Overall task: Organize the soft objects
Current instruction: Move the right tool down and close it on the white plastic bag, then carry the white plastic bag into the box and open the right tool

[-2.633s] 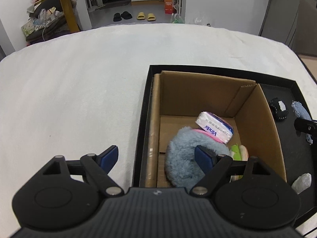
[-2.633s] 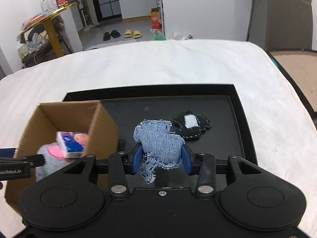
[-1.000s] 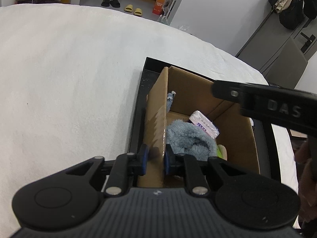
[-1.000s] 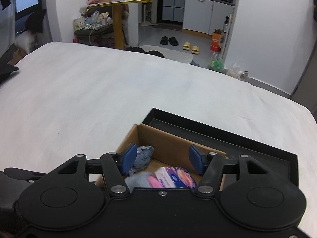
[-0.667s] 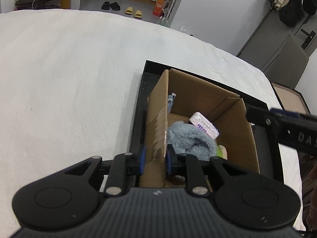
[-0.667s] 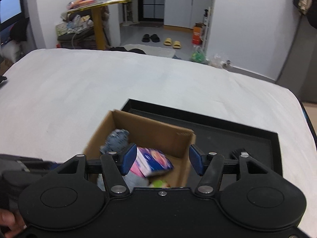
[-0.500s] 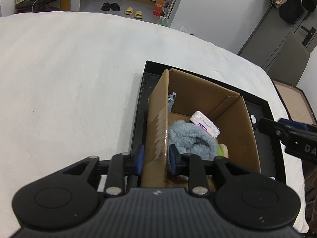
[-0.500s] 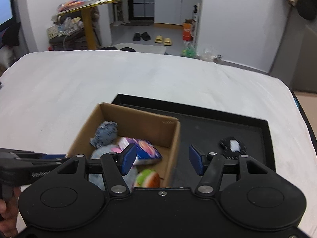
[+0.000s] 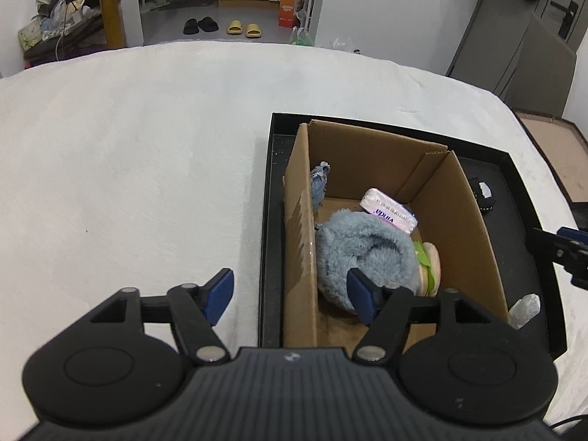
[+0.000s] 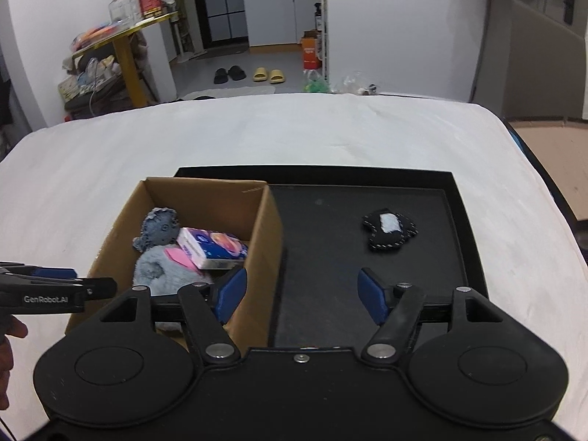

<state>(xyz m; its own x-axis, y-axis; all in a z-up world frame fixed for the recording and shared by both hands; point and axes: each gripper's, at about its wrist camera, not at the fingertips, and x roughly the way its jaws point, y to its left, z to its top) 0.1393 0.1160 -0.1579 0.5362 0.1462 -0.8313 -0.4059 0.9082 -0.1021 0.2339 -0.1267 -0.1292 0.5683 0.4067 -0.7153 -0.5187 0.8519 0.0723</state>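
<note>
Straddling the corrugated cardboard box (image 9: 367, 169) wall with jaws just spread and pads clear of it: left gripper (image 9: 290, 296). Hovering with nothing between its blue pads, jaws just widening: right gripper (image 10: 301, 294). Inside the box: fluffy grey-blue plush (image 9: 364, 253), glossy rectangular tissue pack (image 10: 211, 248), frayed denim piece (image 10: 158, 228). Farther right on the flat black tray (image 10: 455, 228): black stitched pouch (image 10: 389, 229) with a pale patch.
</note>
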